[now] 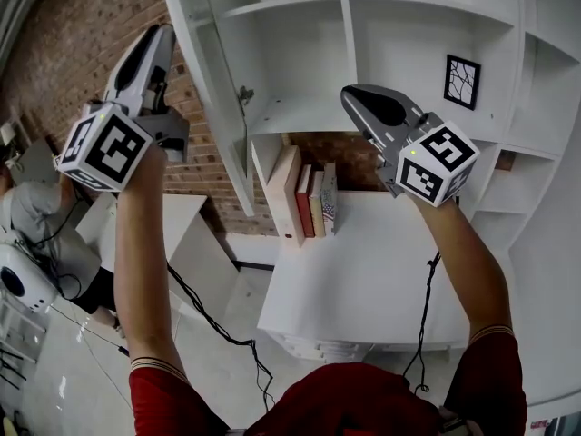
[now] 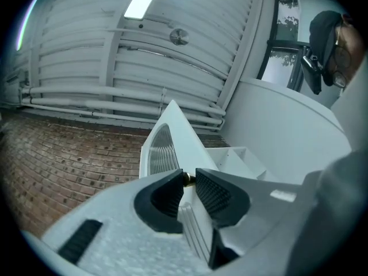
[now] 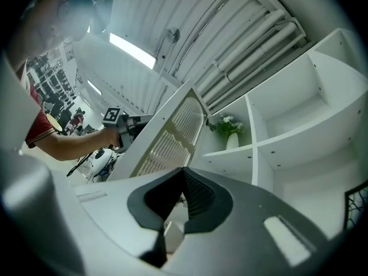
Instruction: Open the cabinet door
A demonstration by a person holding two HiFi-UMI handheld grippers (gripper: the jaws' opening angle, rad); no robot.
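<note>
One left claw [image 2: 190,177] clamps the cabinet door [image 2: 172,132] by its edge (shelves [image 1: 286,7] exposed).

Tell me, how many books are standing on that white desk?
4, upright in a row at the back left corner of the desk: a tall pale one, a red one, a tan one and a patterned one. More could be hidden behind them.
</note>
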